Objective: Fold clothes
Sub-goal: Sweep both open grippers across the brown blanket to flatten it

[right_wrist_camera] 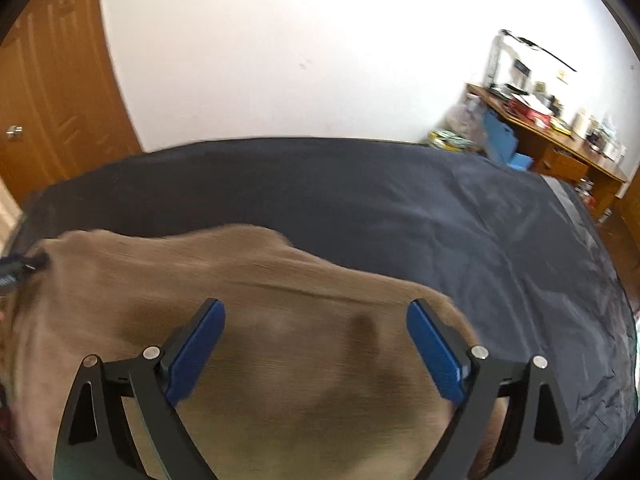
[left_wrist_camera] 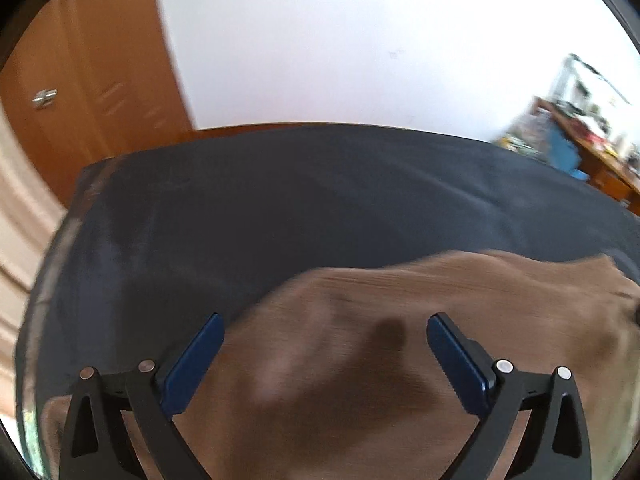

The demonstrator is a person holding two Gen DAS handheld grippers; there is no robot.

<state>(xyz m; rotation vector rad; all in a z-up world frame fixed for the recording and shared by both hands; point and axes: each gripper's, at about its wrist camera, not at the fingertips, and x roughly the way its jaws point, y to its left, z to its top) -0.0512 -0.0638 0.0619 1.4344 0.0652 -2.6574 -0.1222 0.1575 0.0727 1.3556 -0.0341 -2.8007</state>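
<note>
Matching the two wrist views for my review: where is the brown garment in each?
Left wrist: brown garment fills the lower centre and right, under the open gripper.
Right wrist: it fills the lower left and centre, under the open gripper.
Shared landmark: cluttered desk, upper right.

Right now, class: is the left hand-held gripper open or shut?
Open: the left hand-held gripper has its blue fingers wide apart over the brown garment.

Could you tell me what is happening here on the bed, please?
A person holding a gripper in each hand is folding clothes. A brown garment lies on a bed with a dark blue sheet. The left gripper and the right gripper are both over the garment with fingers spread wide open, gripping nothing. The cloth looks blurred and rumpled, not yet neatly folded.
</note>
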